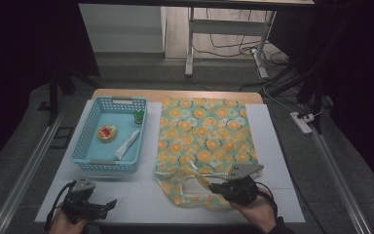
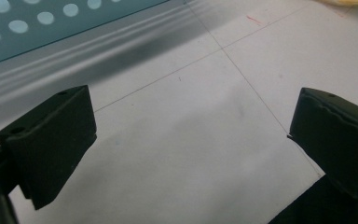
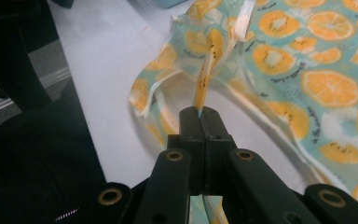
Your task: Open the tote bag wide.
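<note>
A cloth bag (image 1: 204, 141) printed with orange slices on teal lies flat on the white table. Its handles point toward the near edge. My right gripper (image 1: 213, 187) is over the bag's near end, shut on a strap of the fabric. In the right gripper view the jaws (image 3: 199, 112) meet with the strap (image 3: 204, 74) pinched between them and lifted off the table, and the bag (image 3: 326, 70) spreads out behind. My left gripper (image 1: 108, 204) rests at the near left with its jaws wide apart. In its own view, bare table lies between the fingers (image 2: 191, 126).
A light blue basket (image 1: 109, 164) stands left of the bag. It holds a small green bottle (image 1: 139, 116), a round tin (image 1: 107, 132) and a white tube (image 1: 127, 144). The basket's wall (image 2: 51, 23) is close ahead of the left gripper. Cables and a power strip (image 1: 302, 122) lie on the floor beyond.
</note>
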Available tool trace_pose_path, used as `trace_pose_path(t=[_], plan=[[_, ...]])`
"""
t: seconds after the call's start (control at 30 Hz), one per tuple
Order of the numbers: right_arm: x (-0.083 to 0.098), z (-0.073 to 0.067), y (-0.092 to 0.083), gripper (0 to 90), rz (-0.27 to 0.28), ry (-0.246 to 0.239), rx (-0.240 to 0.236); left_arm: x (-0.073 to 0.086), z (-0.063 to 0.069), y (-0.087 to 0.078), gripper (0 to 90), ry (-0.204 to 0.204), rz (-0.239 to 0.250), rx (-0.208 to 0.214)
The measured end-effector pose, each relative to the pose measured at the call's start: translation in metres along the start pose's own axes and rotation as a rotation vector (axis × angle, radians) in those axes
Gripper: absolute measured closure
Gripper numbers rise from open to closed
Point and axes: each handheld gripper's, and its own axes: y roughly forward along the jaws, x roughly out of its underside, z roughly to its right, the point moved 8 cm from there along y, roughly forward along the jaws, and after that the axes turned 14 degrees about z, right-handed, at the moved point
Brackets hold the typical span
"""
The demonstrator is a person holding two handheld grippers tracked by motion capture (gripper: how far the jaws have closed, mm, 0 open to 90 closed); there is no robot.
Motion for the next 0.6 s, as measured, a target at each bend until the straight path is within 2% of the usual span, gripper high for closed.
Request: trace_pose_path(t=[0.23,0.3,0.33,0.6], plan=[[-0.013,0.022,0.010,89.4,-0.012,-0.008,0.041,0.000,0.000,0.000,0.7,-0.001,0.001,-0.002],[-0.014,0.025,0.012,89.3,-0.017,-0.011,0.043,0.000,0.000,0.000,0.7,-0.001,0.001,-0.003],[-0.017,0.031,0.016,89.4,-0.029,-0.018,0.056,0.000,0.000,0.000,0.6,-0.002,0.001,-0.003],[-0.030,0.053,0.028,89.4,-0.023,-0.013,0.080,0.000,-0.001,0.000,0.0,-0.006,-0.003,-0.015]])
